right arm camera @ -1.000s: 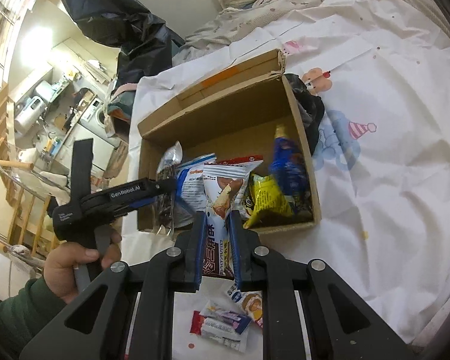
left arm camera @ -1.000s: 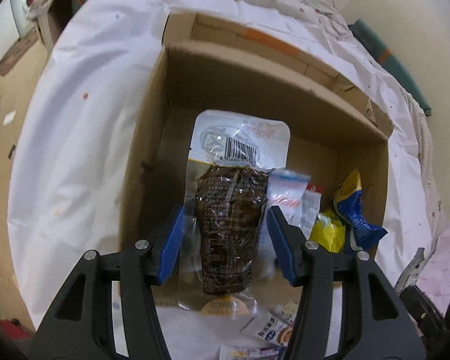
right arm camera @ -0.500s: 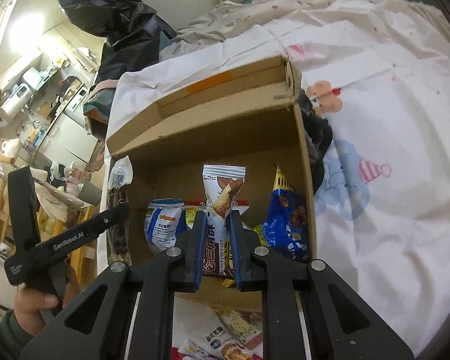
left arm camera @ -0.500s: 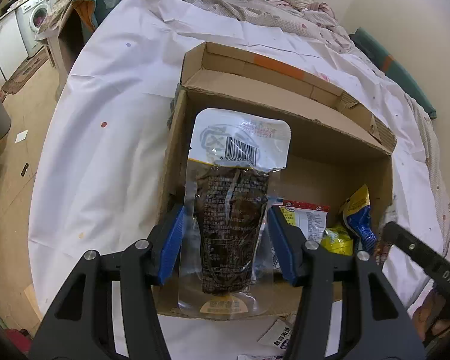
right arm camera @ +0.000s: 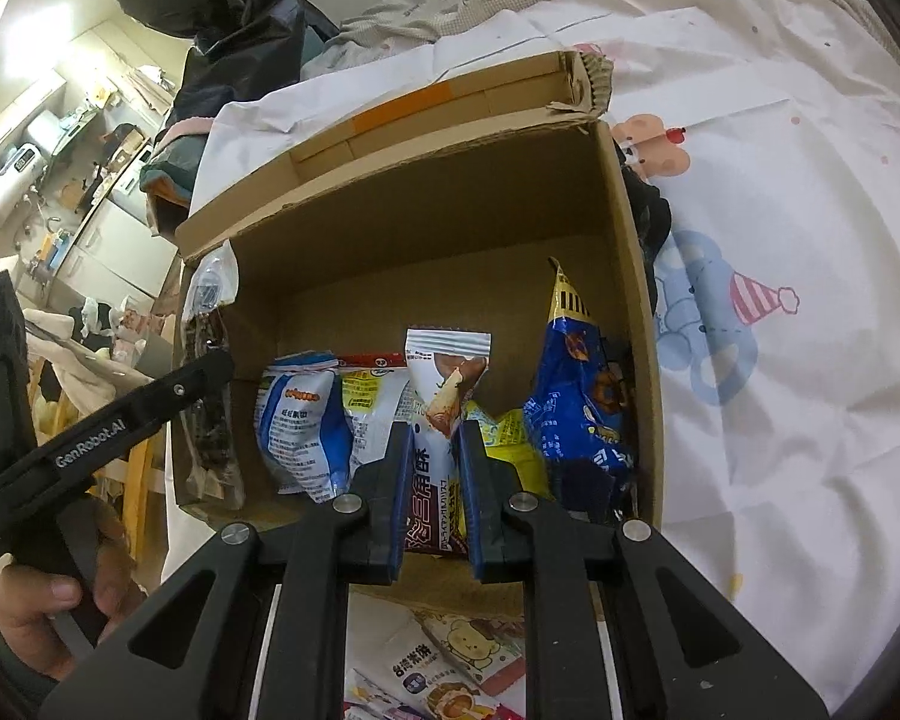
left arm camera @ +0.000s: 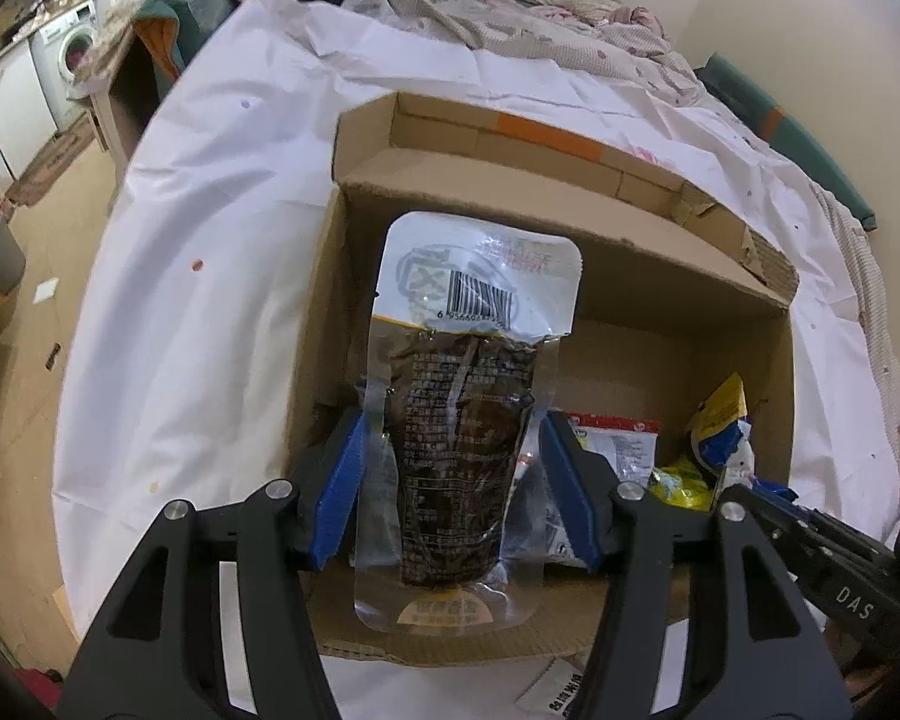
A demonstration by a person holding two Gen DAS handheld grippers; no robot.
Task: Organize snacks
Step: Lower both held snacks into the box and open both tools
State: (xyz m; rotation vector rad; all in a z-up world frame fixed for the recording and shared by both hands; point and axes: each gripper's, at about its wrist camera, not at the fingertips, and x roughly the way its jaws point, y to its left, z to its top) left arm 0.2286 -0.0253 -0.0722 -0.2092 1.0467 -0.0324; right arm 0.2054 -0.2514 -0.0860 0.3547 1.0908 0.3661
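An open cardboard box (left arm camera: 678, 276) (right arm camera: 426, 210) lies on the white sheet. My left gripper (left arm camera: 453, 480) is shut on a clear pouch of dark brown snack (left arm camera: 468, 420) and holds it upright over the box's left end; the pouch shows edge-on in the right wrist view (right arm camera: 207, 384). My right gripper (right arm camera: 431, 474) is shut on a white and brown snack packet (right arm camera: 444, 384) and holds it over the box's near wall. Inside the box are a blue-white bag (right arm camera: 300, 420), a yellow packet (right arm camera: 504, 438) and a blue bag (right arm camera: 576, 396).
Loose snack packets (right arm camera: 450, 660) lie on the sheet in front of the box. A dark cloth (right arm camera: 648, 210) sits against the box's right wall. The bed edge drops off at left, with a washing machine (left arm camera: 72, 54) beyond. Rumpled bedding lies behind the box.
Both grippers have risen and pulled back a little from the box, each still holding its packet. The right packet moved from outside the near wall to over the box.
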